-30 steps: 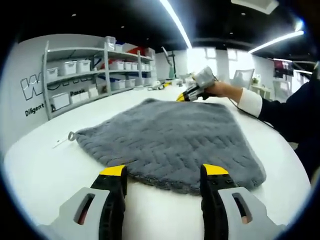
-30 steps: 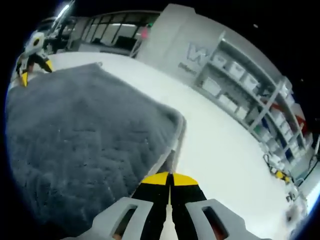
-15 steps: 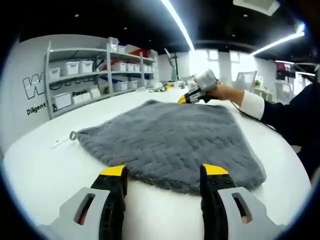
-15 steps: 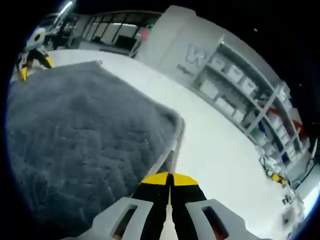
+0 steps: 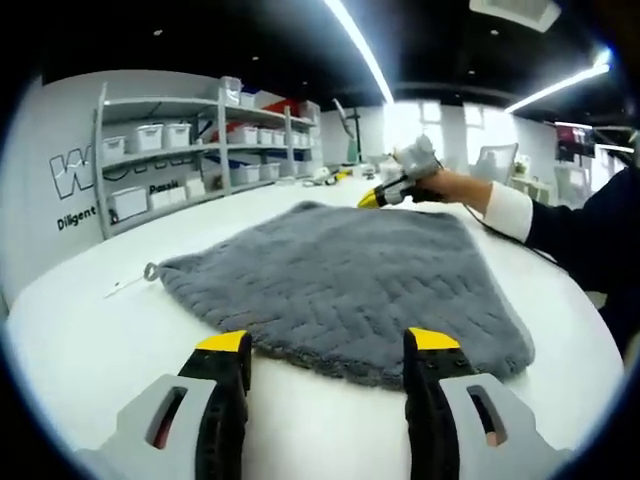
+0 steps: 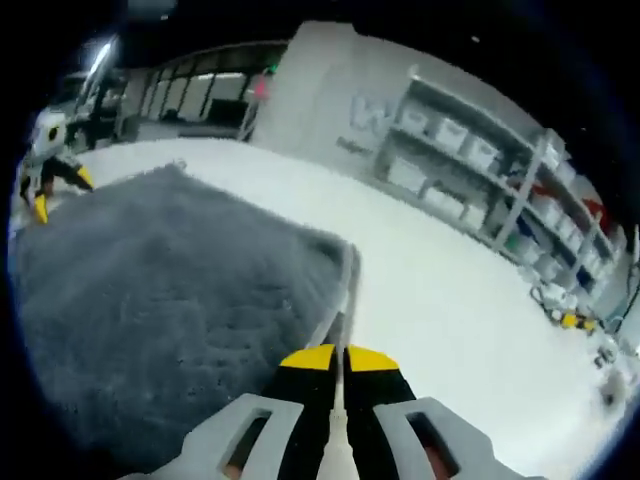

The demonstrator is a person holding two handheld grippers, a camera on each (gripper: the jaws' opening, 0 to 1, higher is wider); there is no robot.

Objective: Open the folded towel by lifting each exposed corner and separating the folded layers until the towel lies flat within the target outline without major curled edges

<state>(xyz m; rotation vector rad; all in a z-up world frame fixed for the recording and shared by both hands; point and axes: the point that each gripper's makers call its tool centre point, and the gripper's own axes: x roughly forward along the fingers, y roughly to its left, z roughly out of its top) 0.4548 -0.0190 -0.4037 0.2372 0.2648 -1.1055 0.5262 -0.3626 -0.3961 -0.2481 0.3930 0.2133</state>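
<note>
While our left gripper (image 5: 325,362) hovers with jaws spread at frame bottom, our right gripper (image 6: 333,358) pinches the grey plush towel (image 5: 345,280)'s edge. We judge it soft and limp; grasp corners.

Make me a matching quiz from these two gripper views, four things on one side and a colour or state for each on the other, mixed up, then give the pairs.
Column one:
1. towel
2. left hand-held gripper
3. right hand-held gripper
4. storage bins on the shelf

Column two:
A. jaws shut together by the towel's edge
B. grey, spread on the white table
C. white
D. jaws open, just short of the towel's near edge

Pairs: 1-B, 2-D, 3-A, 4-C
</note>
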